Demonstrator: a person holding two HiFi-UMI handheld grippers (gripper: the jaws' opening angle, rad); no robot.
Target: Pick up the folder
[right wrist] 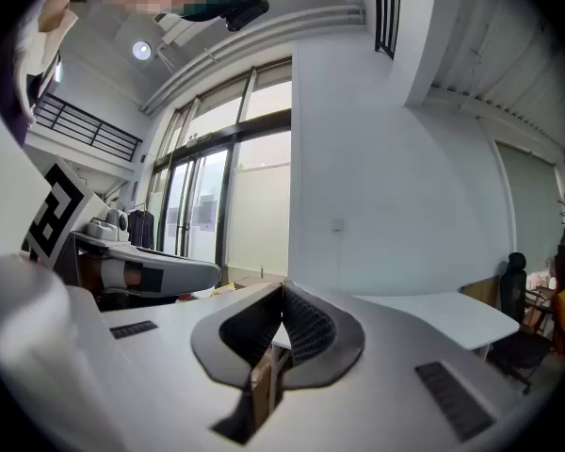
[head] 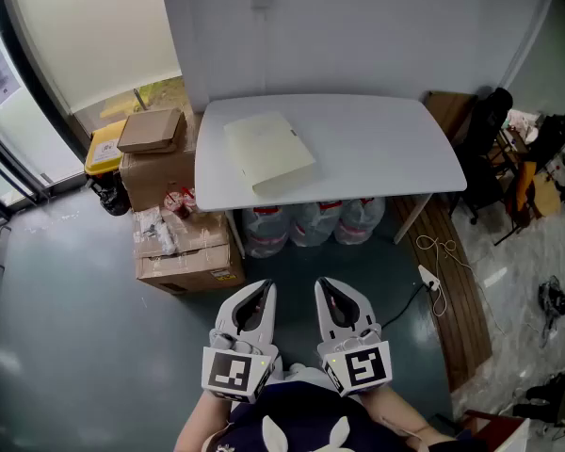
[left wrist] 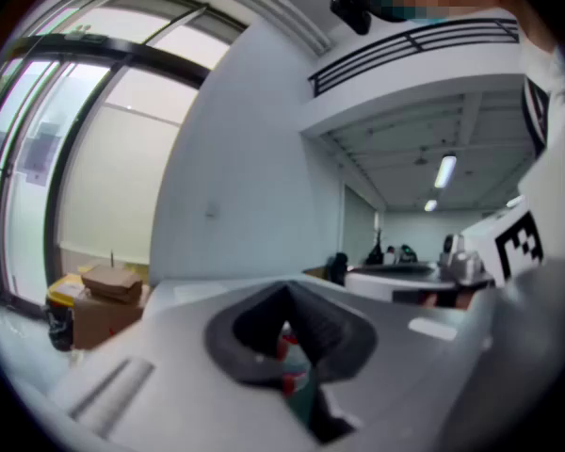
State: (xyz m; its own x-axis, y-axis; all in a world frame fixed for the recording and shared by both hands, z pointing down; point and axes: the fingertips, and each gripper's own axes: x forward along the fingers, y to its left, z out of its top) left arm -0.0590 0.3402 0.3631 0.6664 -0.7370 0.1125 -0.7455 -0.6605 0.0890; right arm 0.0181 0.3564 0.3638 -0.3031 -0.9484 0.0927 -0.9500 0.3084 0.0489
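**Both grippers shut and empty, folder on table well ahead**

Folder (head: 268, 151): pale cream, lying flat on the left part of the white table (head: 386, 149), turned at a slight angle, one corner close to the table's near edge. Nothing on top of it.

Left gripper (head: 256, 295): low in the head view, close to the person's body, pointing toward the table. Jaws together, nothing between them. Well apart from the folder, with open floor in between.

Right gripper (head: 331, 292): just beside the left one, same heading. Jaws together and empty. Also well apart from the folder. Its own view shows the table's right end ahead; can't make out the folder there.

The folder sits ahead of both grippers and slightly left of the gap between them; neither touches the table.

Around: stacked cardboard boxes (head: 160, 177) beside the table's left end, a smaller flat box (head: 151, 130) on top of them, yellow bin (head: 104, 147) behind. Water bottles (head: 311, 224) under the table. Dark chair (head: 485, 149) at the table's right end.
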